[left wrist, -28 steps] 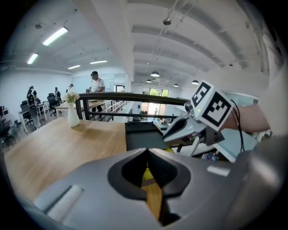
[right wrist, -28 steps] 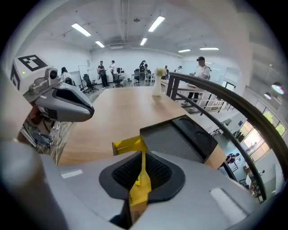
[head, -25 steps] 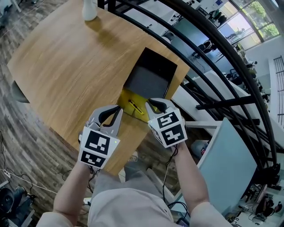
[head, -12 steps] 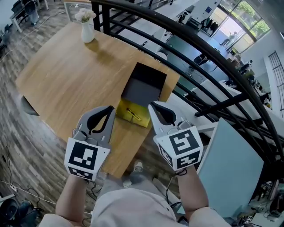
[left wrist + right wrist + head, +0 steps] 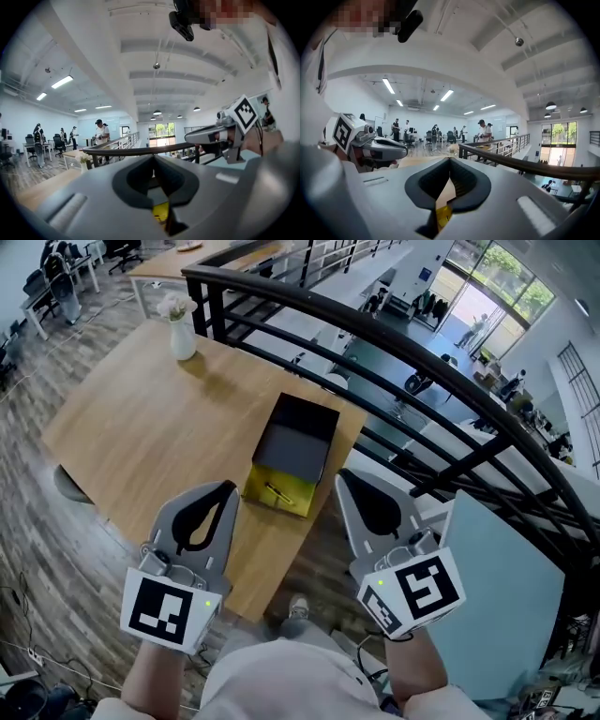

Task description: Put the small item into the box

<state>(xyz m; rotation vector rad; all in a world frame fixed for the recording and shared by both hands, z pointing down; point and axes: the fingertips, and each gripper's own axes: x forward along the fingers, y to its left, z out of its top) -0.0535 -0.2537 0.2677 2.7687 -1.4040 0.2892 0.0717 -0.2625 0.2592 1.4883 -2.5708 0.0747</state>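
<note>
Yellow box (image 5: 292,508) on desk (image 5: 131,427), small item (image 5: 277,491) inside

Box stands near the desk's edge, its black lid (image 5: 298,442) open behind it. Left tongs (image 5: 229,487) and right tongs (image 5: 343,475) held up on the box's near side, each closed tip to tip, gripping nothing

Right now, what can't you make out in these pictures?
Small thin item in the yellow-lined black box: too small in the head view to identify.
The box in the gripper views: left gripper and right gripper bodies hide all but a yellow sliver.
White vase flowers: too small, head view.
</note>
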